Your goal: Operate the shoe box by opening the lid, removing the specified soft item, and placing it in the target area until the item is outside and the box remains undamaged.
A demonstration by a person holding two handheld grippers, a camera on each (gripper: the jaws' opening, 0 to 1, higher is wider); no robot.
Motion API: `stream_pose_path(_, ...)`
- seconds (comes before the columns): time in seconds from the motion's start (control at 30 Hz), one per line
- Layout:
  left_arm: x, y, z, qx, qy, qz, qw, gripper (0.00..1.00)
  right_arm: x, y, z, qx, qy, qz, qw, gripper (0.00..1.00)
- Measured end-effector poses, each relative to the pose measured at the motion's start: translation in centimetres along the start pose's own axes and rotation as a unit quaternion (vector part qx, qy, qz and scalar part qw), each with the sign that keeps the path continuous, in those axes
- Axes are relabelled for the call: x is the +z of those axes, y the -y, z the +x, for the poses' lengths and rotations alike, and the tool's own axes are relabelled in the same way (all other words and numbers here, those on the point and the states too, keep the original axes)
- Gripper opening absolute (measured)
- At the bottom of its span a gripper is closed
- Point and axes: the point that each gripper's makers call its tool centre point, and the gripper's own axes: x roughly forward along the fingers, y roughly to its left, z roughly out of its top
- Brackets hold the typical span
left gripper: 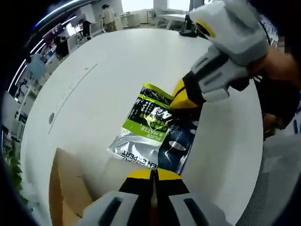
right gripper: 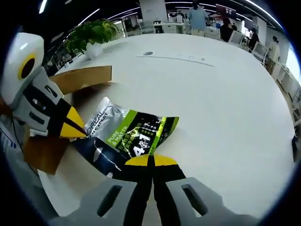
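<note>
White round table [right gripper: 225, 108]; potted plant [right gripper: 93, 34] at its edge; people [right gripper: 196, 18] standing beyond

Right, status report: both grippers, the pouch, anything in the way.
Left gripper and right gripper both shut on pouch. Pouch out of cardboard box, over white table. Nothing in the way.

Open-plan office: desks [right gripper: 178, 26], standing people [right gripper: 196, 16]

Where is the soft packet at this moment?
The packet lies flat on the white table, beside the cardboard box, with the left gripper and the right gripper shut on its opposite ends.
</note>
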Motion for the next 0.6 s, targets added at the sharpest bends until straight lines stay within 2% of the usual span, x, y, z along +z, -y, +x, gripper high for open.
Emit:
stream_pose_path(0.23, -0.10, -0.34, 0.55, 0.012, -0.011, 0.029, 0.9995, 0.00, -0.05, 0.36, 0.07, 0.001, 0.003, 0.025, 0.9997, 0.00)
stream_pose_path(0.4, -0.22, -0.41, 0.64, 0.021, -0.014, 0.043, 0.9988, 0.02, -0.04, 0.55, 0.12, -0.003, 0.013, -0.004, 0.9999, 0.02)
stream_pose_path(0.6, -0.58, -0.36, 0.32, 0.038, -0.017, 0.065, 0.9970, 0.08, 0.07, 1.01, -0.07, -0.019, 0.012, -0.036, 0.9991, 0.08)
